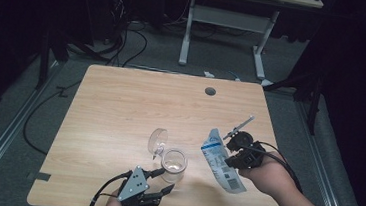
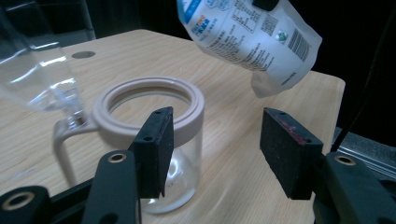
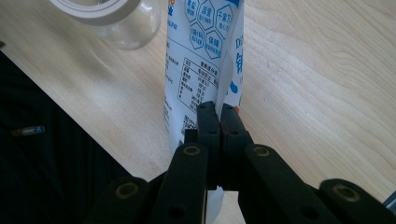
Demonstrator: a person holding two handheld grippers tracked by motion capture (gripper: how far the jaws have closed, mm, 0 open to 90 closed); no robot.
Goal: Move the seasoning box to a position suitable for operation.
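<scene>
Presently the right gripper (image 1: 239, 147) has its jaws clamped on a white-and-blue printed plastic pouch (image 1: 221, 161), held tilted above the tabletop (image 1: 121, 102) near its front edge, long axis slanting down toward the clear glass jar with beige rim (image 1: 173, 163) just leftward. The left gripper (image 2: 215, 149) stands wide open, empty, just before the jar.

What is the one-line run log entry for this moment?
left gripper: open, beside glass jar | right gripper: shut on white pouch | lid: open

The right tool (image 1: 233, 146) is holding a white pouch (image 1: 220, 161) tilted above the worktop (image 1: 121, 102), beside the glass jar (image 1: 173, 165).
</scene>
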